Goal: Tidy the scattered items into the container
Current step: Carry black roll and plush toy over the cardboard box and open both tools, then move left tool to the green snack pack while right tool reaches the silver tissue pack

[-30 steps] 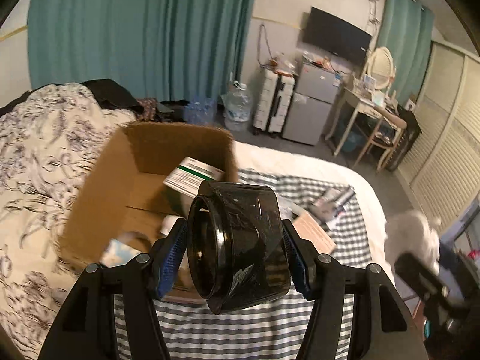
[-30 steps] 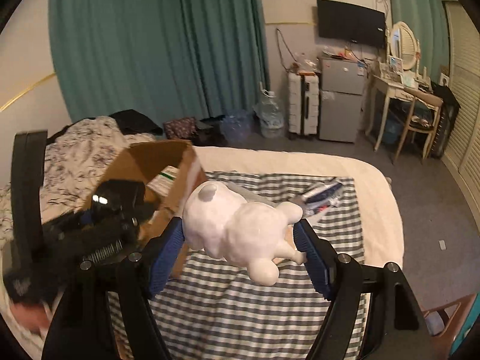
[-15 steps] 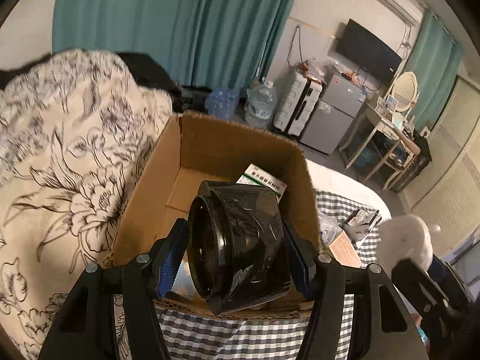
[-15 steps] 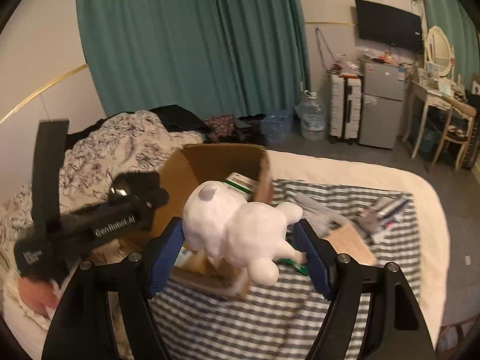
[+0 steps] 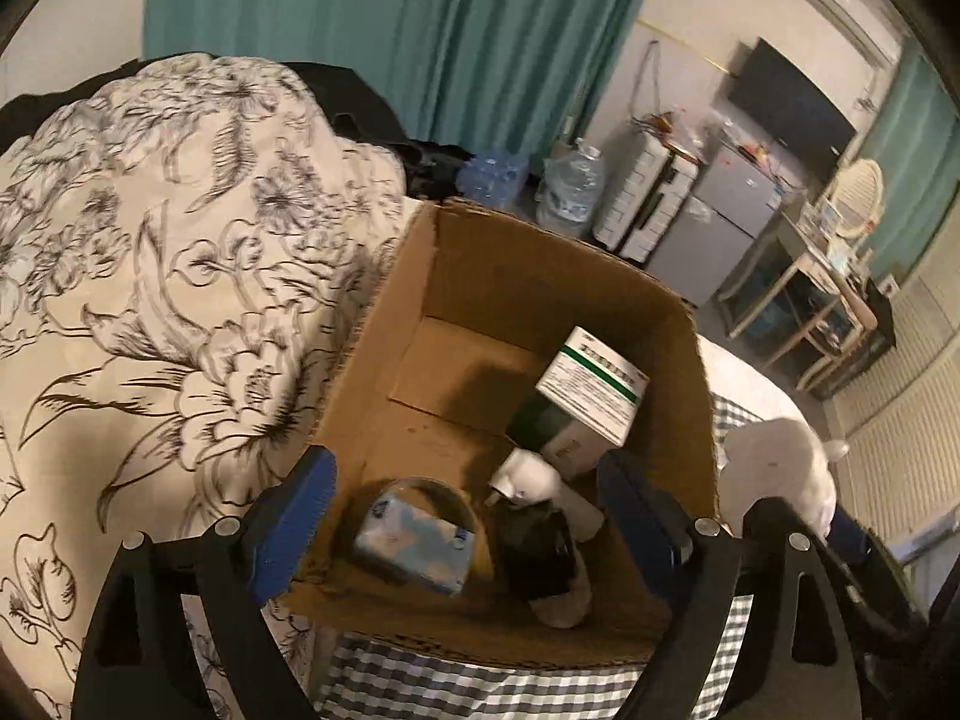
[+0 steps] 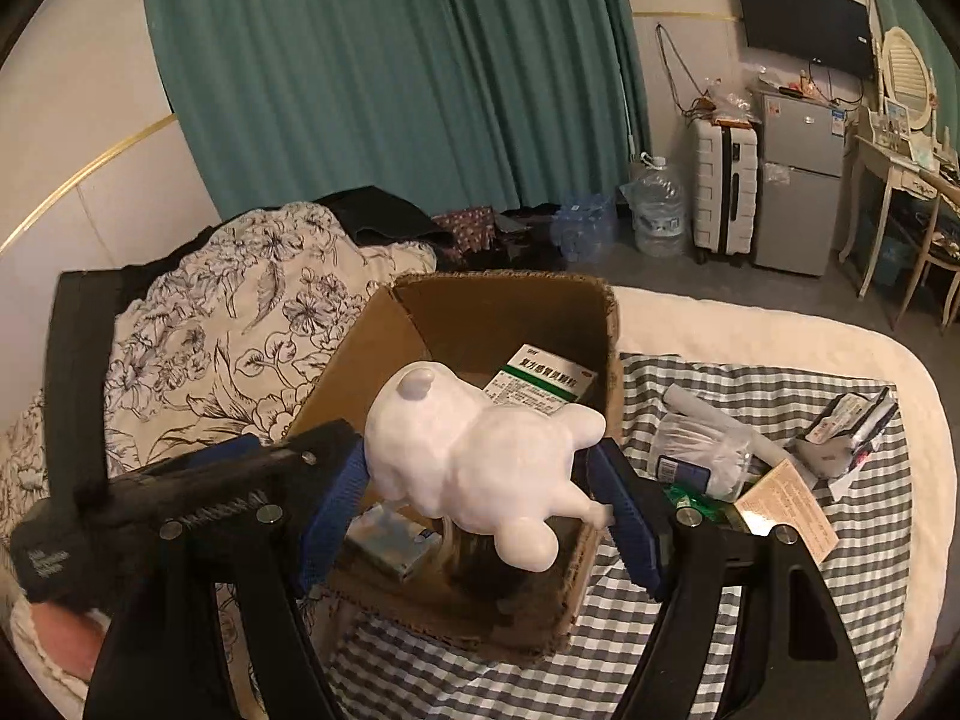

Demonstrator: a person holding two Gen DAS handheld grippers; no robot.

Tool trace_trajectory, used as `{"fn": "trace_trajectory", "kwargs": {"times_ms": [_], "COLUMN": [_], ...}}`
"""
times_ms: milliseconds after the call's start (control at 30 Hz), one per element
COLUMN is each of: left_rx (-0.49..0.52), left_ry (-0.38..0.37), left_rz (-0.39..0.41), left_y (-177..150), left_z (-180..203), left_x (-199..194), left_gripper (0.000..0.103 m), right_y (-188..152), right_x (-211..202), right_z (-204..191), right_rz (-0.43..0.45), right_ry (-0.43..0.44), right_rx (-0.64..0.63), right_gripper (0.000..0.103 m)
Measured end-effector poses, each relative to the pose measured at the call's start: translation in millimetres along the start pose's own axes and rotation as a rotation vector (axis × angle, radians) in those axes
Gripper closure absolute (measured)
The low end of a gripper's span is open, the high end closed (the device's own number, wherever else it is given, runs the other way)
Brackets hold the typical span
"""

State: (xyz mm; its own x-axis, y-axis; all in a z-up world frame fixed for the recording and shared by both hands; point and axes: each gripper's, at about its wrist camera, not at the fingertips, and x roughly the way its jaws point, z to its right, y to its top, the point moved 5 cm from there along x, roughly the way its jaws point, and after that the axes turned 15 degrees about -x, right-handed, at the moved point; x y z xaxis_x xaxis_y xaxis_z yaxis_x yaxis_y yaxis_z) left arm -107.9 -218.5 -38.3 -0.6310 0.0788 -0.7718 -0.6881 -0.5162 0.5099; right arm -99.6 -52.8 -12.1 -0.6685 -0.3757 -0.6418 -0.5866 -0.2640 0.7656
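Observation:
My left gripper hangs over the open cardboard box, its jaws opening with nothing between them. A black jar lies on the box floor below, beside a blue tissue pack and a green-and-white medicine box. My right gripper is shut on a white plush toy, held above the near right part of the cardboard box. The toy also shows at the right of the left wrist view. The left gripper's black body is at the left of the right wrist view.
The box stands on a bed, on a checked cloth beside a floral quilt. On the cloth, right of the box, lie a clear bag, a brown card and a small pack. Curtains, suitcase and fridge stand behind.
The left jaws have spread and the black jar has dropped from them into the box. Both grippers have moved over the box. The right one still holds the toy.

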Motion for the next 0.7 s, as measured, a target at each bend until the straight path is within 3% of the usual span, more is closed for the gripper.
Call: {"fn": "trace_trajectory", "kwargs": {"times_ms": [67, 133, 167, 300, 500, 700], "left_rx": [-0.006, -0.015, -0.014, 0.006, 0.044, 0.087], "left_ry": [-0.006, -0.006, -0.014, -0.034, -0.094, -0.149], "left_rz": [0.004, 0.012, 0.012, 0.026, 0.010, -0.023], "left_y": [2.0, 4.4, 4.3, -0.2, -18.7, -55.3], "left_z": [-0.1, -1.5, -0.9, 6.7, 33.4, 73.8], "left_x": [-1.9, -3.0, -3.6, -5.4, -4.4, 1.7], "left_gripper": [0.011, 0.010, 0.010, 0.010, 0.008, 0.008], "right_y": [-1.7, -2.3, -1.5, 1.9, -4.2, -30.4], "right_x": [5.6, 7.9, 7.2, -14.2, -67.1, -117.2], "right_z": [-0.4, 1.9, 1.8, 14.0, 67.6, 122.8], "right_rz": [-0.004, -0.008, -0.003, 0.036, 0.053, 0.031], "right_ry": [-0.001, -0.041, -0.060, -0.092, -0.160, -0.304], "right_rx": [0.010, 0.021, 0.020, 0.032, 0.061, 0.057], "right_gripper": [0.026, 0.013, 0.011, 0.011, 0.011, 0.011]}}
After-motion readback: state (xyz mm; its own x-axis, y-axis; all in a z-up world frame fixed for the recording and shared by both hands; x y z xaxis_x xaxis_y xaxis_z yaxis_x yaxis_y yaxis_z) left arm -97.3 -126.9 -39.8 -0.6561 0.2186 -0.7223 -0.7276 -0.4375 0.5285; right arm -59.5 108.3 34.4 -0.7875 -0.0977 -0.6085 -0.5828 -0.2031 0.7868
